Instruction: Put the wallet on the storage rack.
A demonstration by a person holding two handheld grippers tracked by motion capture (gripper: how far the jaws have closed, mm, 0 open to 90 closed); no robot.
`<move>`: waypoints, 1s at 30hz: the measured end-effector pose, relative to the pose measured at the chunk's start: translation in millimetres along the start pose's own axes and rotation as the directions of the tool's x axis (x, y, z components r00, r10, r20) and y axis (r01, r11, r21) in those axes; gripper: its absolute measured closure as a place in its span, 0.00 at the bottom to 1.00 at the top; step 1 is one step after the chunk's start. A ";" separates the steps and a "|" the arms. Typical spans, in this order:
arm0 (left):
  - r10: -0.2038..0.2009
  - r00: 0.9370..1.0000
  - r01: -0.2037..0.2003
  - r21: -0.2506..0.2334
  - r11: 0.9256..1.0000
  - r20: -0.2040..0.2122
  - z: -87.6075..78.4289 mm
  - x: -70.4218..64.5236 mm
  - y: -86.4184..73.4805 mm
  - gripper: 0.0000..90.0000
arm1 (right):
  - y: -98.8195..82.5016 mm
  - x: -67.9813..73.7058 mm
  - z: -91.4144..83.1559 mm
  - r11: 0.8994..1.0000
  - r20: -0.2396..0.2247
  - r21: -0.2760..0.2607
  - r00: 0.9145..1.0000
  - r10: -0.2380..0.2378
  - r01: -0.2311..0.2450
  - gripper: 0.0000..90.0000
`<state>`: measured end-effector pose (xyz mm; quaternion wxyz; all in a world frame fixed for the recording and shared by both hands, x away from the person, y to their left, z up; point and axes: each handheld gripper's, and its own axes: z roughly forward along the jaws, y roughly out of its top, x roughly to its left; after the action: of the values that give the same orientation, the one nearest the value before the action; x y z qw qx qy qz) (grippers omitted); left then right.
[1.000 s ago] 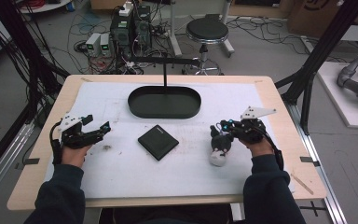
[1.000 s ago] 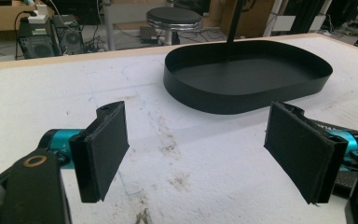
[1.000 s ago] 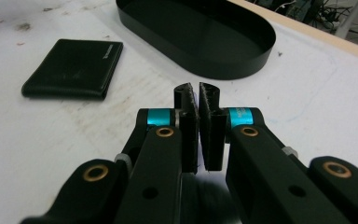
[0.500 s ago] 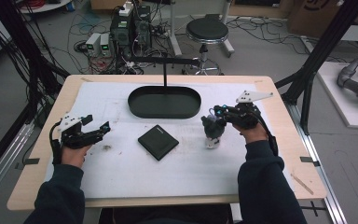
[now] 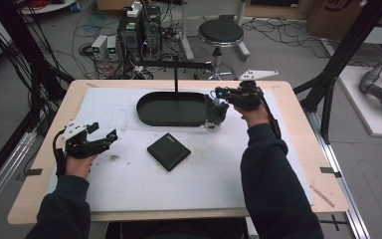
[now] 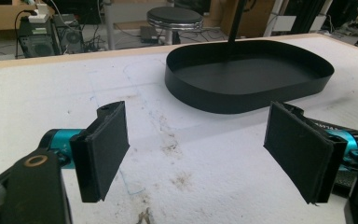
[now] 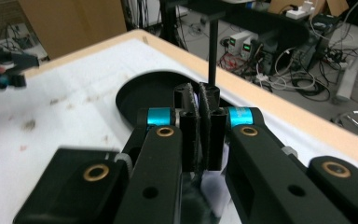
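Right tool (image 5: 218,99) pinches a dark-and-white bundled object (image 5: 215,113), hanging at the right rim of the black oval metal tray (image 5: 151,113) on the worktop; release probably remains. Left tool (image 5: 102,137), jaws spread, rests empty at the left.

Lab setting indicated: power supplies (image 5: 105,47), tangled cables (image 5: 25,59), black frame struts (image 5: 345,47), possibly a robot arm (image 5: 380,89) stored aside.

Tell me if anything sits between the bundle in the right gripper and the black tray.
Nothing visible does. The right gripper holds the dark and white bundle just off the right end of the black tray. The black square pad lies nearer the person, off that path.
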<state>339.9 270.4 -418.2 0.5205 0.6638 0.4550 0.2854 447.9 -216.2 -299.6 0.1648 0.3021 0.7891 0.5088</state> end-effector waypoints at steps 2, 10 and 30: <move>0.000 1.000 0.000 0.000 1.000 0.001 -0.3 0.0 -0.4 0.24 | 9.1 -4.2 9.0 1.000 -0.004 -0.023 1.000 0.007 -0.007 0.98; 0.005 1.000 -0.005 0.001 1.000 0.001 -0.5 -0.5 -0.8 0.24 | 30.7 -22.5 41.0 0.999 0.023 -0.027 0.999 0.044 -0.044 0.98; 0.004 1.000 -0.004 -0.003 1.000 0.003 -0.4 -0.1 -0.9 0.25 | 25.9 -42.6 80.8 0.994 0.194 -0.042 0.975 0.109 -0.102 0.98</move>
<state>339.3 270.6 -419.0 0.5215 0.6643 0.4527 0.2861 534.2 -179.1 -312.7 0.2192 0.3893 0.7437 0.4973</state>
